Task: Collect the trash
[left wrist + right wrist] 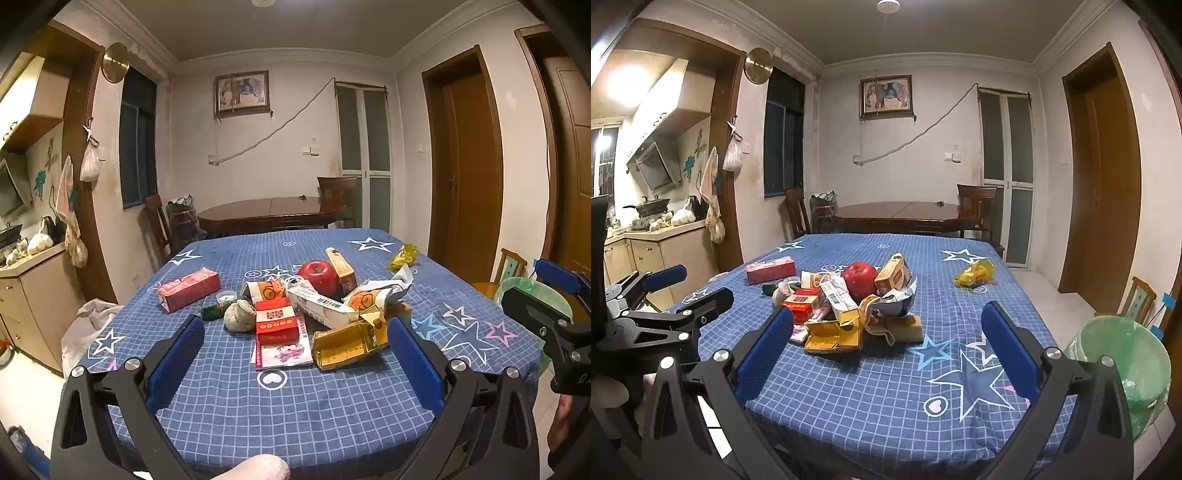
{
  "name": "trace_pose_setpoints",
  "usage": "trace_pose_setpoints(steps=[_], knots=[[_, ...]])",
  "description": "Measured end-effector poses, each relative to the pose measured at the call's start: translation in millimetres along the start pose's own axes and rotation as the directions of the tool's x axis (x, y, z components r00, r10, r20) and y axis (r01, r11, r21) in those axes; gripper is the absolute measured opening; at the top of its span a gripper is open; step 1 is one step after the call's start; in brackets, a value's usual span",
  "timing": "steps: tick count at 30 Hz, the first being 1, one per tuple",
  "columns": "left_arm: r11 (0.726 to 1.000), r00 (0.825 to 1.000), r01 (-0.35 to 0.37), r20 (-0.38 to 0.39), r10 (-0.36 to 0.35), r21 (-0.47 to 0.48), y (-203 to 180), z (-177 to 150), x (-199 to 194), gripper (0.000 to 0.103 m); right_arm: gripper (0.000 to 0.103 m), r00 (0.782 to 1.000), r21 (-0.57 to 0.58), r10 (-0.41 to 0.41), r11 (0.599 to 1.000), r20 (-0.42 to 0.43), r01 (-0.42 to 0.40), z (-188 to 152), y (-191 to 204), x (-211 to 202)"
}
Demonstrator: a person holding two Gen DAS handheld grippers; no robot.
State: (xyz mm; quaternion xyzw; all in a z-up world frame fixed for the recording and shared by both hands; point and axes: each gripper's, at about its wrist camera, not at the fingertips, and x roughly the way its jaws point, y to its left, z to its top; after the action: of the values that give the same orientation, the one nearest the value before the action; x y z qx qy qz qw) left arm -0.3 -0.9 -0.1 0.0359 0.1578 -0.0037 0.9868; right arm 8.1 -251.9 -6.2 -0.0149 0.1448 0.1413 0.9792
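Both grippers, left point(295, 339) and right point(886, 332), spread wide, nothing between pads, hovering over near table point(295, 413) edge. Trash pile point(314, 314) mid-table: gold box point(347, 343), red box point(275, 321), barcoded white packet point(325, 306), beside apple point(319, 277). Print unreadable. Green-lined bin point(1123, 354) right of table.

Dim warm light — fisheye-warped edges

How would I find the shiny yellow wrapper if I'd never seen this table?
Start at the blue star-patterned tablecloth. Skip the pile around the red apple; look toward the far right corner. The crumpled yellow wrapper lies alone there, touching nothing else.
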Motion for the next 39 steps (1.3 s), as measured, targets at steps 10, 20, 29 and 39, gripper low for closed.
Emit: trace_pose_setpoints(steps=[10, 20, 29, 39], knots=[[1.0, 1.0, 0.001, -0.005, -0.001, -0.006, 2.7, -1.1, -1.0, 0.099, 0.098, 1.0, 0.003, 0.003, 1.0, -0.006, -0.003, -4.6, 0.1, -1.5], [1.0, 1.0, -0.004, -0.019, 0.004, -0.011, 2.7, -5.0, 9.5, 0.099, 0.098, 1.0, 0.002, 0.011, 1.0, -0.026, -0.011, -6.0, 0.2, 3.3], [1.0, 1.0, -0.002, -0.02, 0.002, -0.012, 3.7, -6.9, 9.6, 0.099, 0.098, 1.0, 0.004, 0.014, 1.0, -0.028, -0.014, -5.3, -1.1, 4.3], [1.0, 1.0, -0.005, -0.029, 0.005, -0.013, 3.2, -8.2, 11.4, 0.099, 0.098, 0.999, 0.019, 0.017, 1.0, -0.04, -0.017, -6.1, -3.3, 6.4]])
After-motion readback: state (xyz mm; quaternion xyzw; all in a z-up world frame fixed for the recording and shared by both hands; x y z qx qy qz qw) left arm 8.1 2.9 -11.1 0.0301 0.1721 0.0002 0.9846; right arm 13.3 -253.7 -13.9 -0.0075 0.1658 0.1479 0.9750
